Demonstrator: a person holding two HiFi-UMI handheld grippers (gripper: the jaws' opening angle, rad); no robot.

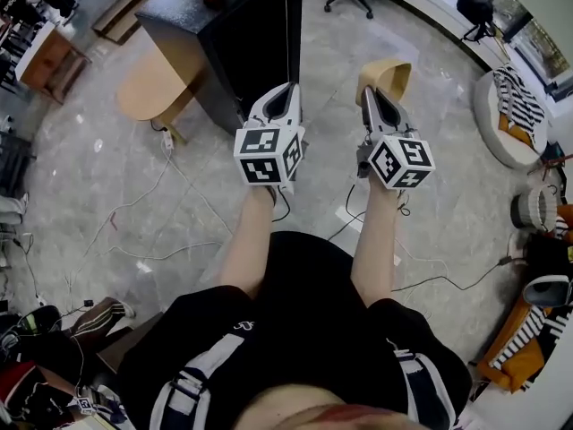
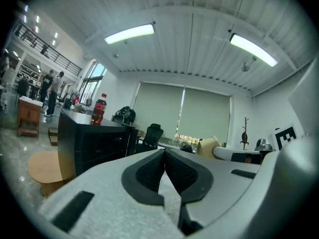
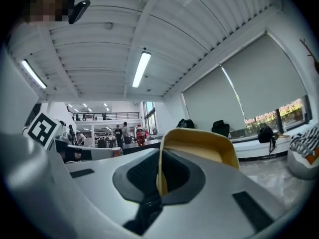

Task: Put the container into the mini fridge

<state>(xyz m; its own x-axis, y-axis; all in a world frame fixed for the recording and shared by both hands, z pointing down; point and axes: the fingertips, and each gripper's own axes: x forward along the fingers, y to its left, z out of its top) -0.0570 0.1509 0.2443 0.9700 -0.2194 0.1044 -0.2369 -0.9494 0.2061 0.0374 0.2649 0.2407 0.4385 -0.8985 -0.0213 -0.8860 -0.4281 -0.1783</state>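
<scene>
The right gripper point(image 1: 373, 97) is pinching the tan container point(image 1: 390, 75) by its wall, while the left gripper point(image 1: 286, 95) is hovering closed and empty near the black mini fridge point(image 1: 243, 41).

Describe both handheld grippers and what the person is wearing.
The left gripper and right gripper are light grey, tapering two-jaw bodies with black ribbed pads; each carries a white cube of black square markers. The person wears black clothing with white stripes, forearms bare.
</scene>
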